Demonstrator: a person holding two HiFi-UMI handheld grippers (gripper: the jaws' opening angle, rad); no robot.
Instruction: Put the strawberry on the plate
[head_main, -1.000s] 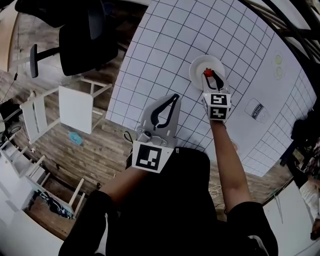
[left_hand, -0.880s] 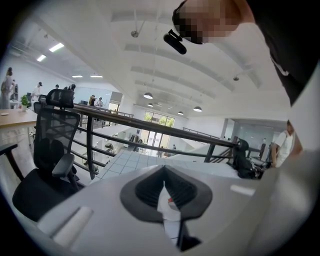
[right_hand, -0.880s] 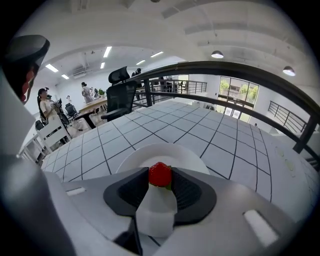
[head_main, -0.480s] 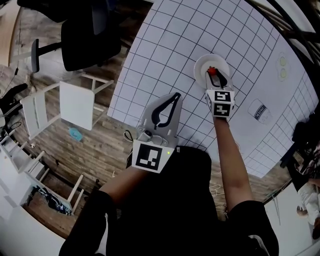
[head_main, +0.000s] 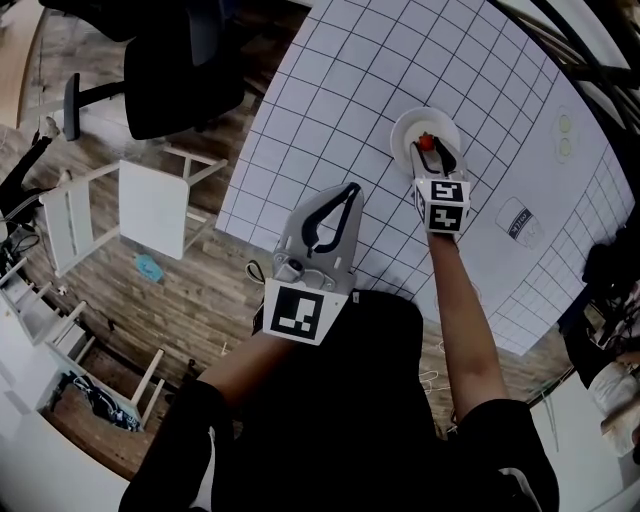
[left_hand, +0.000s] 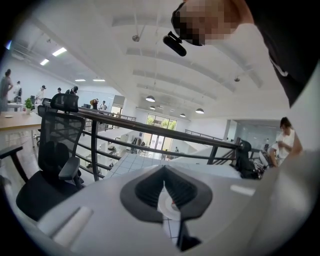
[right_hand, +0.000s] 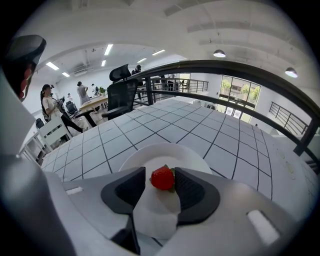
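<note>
Strawberry first: the small red strawberry (right_hand: 163, 178) with green leaves sits between the jaws of your right gripper (right_hand: 160, 184), over the round white plate (right_hand: 165, 151).

Nearest you, your dark sleeves run out to both tools. Your left gripper (head_main: 350, 190) hangs over the near edge of the white table with black grid lines (head_main: 330, 90), with its marker cube towards you. In the left gripper view its dark pads meet at the tips with nothing between them. Only a narrow wedge of gap lies behind the tips, and a bit of the plate shows through it.

Further out, your right arm is stretched across the table. The right gripper's jaws are opening. The strawberry leans against one pad and a sliver of gap shows at the other, so it is not clamped. From the head view the berry lies inside the plate's rim, on the side nearer you. You cannot tell from either view whether it already rests on the plate's surface.

Beyond the plate the grid runs on. Off to your right a small grey rectangular label (head_main: 512, 220) and two pale round marks (head_main: 563, 133) lie on the table, well apart from the plate. Off the table to your left, a white square-topped stool (head_main: 150, 215) and a black office chair (head_main: 180, 80) stand on the wooden floor (head_main: 200, 290).
</note>
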